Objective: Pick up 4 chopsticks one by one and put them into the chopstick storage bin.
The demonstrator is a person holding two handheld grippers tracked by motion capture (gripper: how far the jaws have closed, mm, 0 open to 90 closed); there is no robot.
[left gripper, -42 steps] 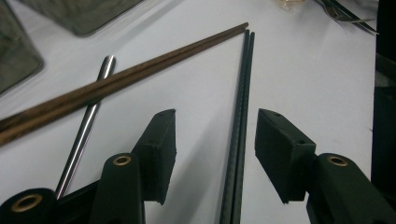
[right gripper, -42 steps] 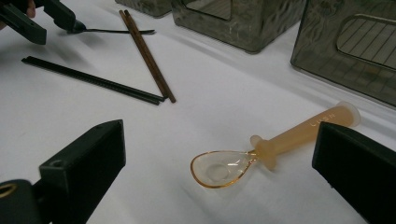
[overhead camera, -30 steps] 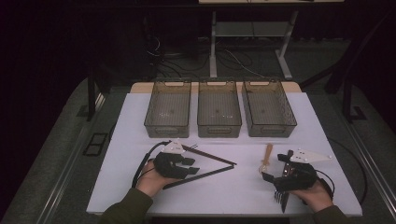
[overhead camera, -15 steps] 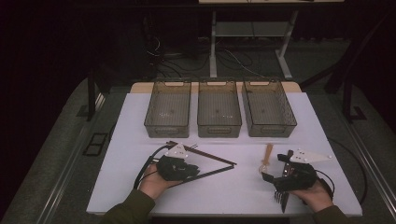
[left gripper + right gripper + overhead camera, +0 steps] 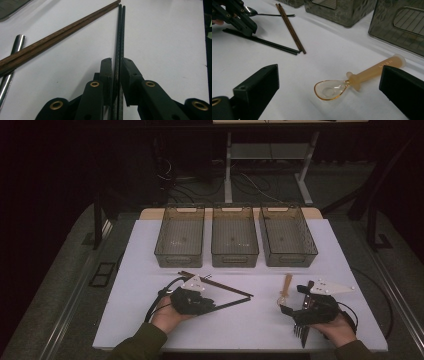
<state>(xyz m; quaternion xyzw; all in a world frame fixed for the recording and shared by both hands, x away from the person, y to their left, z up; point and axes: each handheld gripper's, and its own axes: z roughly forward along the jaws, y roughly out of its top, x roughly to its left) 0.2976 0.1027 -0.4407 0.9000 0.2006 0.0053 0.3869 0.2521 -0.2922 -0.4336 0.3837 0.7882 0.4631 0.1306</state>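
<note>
From the high view, three empty clear bins (image 5: 233,242) stand in a row at the far side of the white table (image 5: 140,270), apparently waiting for sorted utensils. Near them the left gripper (image 5: 207,306) lies low over a pair of black chopsticks (image 5: 235,302), whose tips meet a pair of brown chopsticks (image 5: 220,285) in a V. At the right, the right gripper (image 5: 287,310) rests just near an amber plastic spoon (image 5: 286,287).

In the left gripper view, the jaws have just been closing and now pinch the black chopsticks (image 5: 119,45) together near the thick end, probably so both sticks lift as one. The brown chopsticks (image 5: 62,35) lie apart to the left, crossing a metal spoon (image 5: 11,65).

In the right gripper view, the jaws stand spread wide, one on each side of the amber spoon (image 5: 359,77), not touching it; it lies bowl-up on the table, handle toward the bins (image 5: 337,10).
</note>
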